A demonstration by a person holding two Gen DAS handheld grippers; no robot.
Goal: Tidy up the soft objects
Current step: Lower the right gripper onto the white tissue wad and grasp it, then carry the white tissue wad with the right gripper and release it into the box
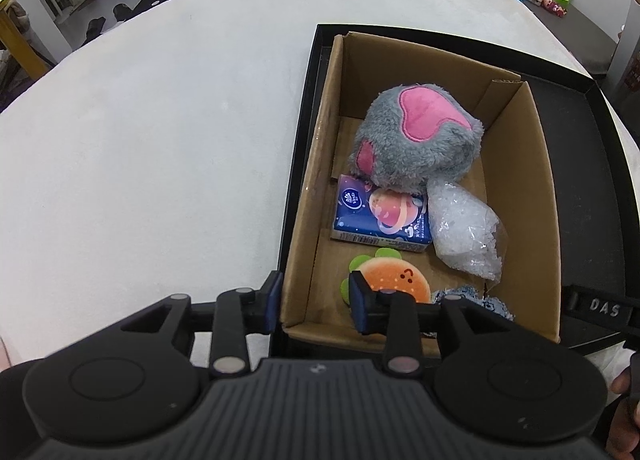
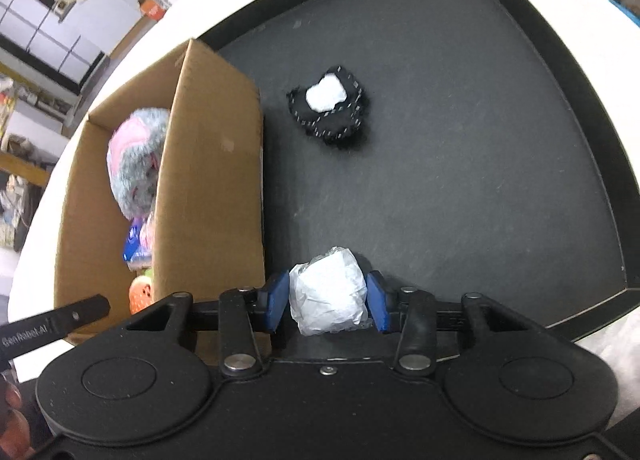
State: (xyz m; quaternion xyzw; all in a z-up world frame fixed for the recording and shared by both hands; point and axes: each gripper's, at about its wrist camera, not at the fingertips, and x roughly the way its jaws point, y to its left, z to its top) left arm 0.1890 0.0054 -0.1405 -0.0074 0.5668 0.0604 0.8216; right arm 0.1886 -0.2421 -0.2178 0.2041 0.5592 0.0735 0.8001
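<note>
A crumpled white wad [image 2: 329,292] is gripped by the right claw [image 2: 329,302] near the tray's [image 2: 480,200] near edge, beside the cardboard box [image 2: 212,180], apparently for boxing. The left claw [image 1: 316,302] is held open astride the box's near-left corner, perhaps as a brace.

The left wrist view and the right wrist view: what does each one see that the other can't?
Only the left wrist view shows the clear crinkled bag inside the cardboard box.

Only the right wrist view shows the black pouch on the black tray, and the white wrapped bundle between the right gripper's fingers.

Both show the grey-and-pink plush and the blue tissue pack.
</note>
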